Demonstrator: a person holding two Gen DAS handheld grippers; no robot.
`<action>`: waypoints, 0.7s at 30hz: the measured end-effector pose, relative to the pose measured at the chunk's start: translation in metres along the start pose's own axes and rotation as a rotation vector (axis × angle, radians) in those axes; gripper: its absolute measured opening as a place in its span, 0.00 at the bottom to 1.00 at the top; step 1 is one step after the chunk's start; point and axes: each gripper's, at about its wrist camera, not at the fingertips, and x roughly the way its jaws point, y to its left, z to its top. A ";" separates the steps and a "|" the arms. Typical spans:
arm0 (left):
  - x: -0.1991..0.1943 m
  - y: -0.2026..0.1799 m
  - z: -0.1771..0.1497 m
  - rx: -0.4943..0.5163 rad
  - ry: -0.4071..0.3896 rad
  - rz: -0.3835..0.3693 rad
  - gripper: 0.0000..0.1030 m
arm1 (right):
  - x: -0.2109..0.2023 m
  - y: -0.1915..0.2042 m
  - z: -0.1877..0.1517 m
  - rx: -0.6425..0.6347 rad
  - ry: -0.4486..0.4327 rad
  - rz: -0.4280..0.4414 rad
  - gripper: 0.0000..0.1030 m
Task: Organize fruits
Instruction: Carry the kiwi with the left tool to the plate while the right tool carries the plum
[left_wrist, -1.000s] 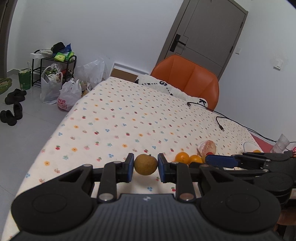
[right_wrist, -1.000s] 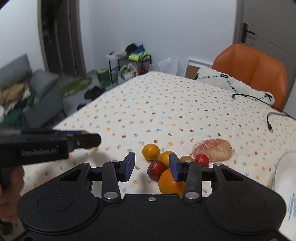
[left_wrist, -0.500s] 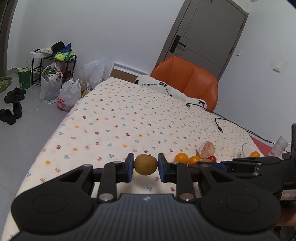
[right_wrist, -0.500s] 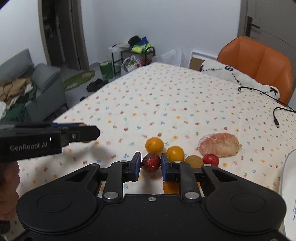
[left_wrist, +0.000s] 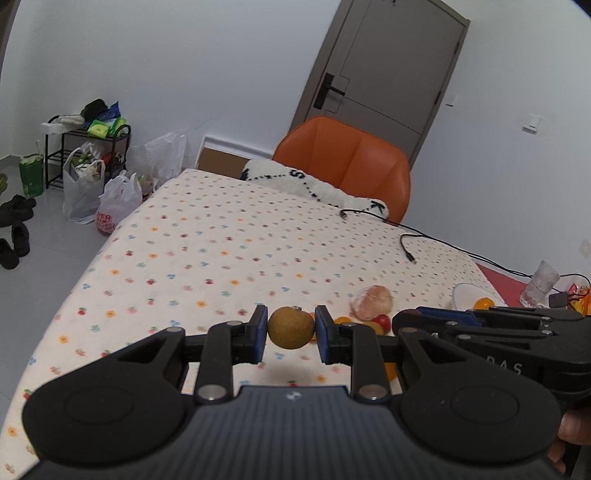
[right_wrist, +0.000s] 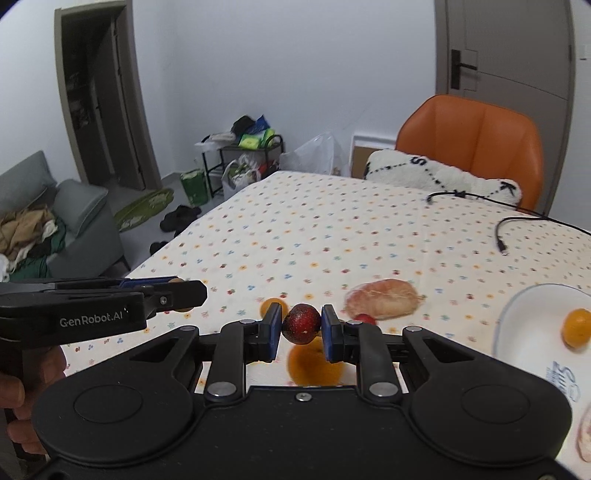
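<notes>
Holding one fruit per gripper, lifted off tablecloth (right_wrist: 332, 236): left gripper (left_wrist: 290, 332) pinched on brown fruit (left_wrist: 290, 327), right gripper (right_wrist: 301, 328) clamped on red fruit (right_wrist: 301, 323), prob. w/ plate (right_wrist: 524, 332) at right as drop spot, rest of pile below.

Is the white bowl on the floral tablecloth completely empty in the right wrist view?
No, the white bowl holds a small orange fruit, which lies inside it near the right edge of the picture.

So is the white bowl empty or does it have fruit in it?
Not empty. The white bowl holds one orange fruit near its right side; the rest of the visible inside is bare. Its right part runs out of the picture.
</notes>
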 end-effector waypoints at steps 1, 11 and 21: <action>0.000 -0.004 0.000 0.005 0.001 -0.004 0.25 | -0.004 -0.003 -0.001 0.004 -0.007 -0.002 0.21; 0.001 -0.044 -0.003 0.068 -0.001 -0.043 0.25 | -0.037 -0.038 -0.014 0.084 -0.072 -0.040 0.21; 0.007 -0.082 -0.007 0.126 0.006 -0.076 0.25 | -0.060 -0.074 -0.029 0.159 -0.117 -0.070 0.21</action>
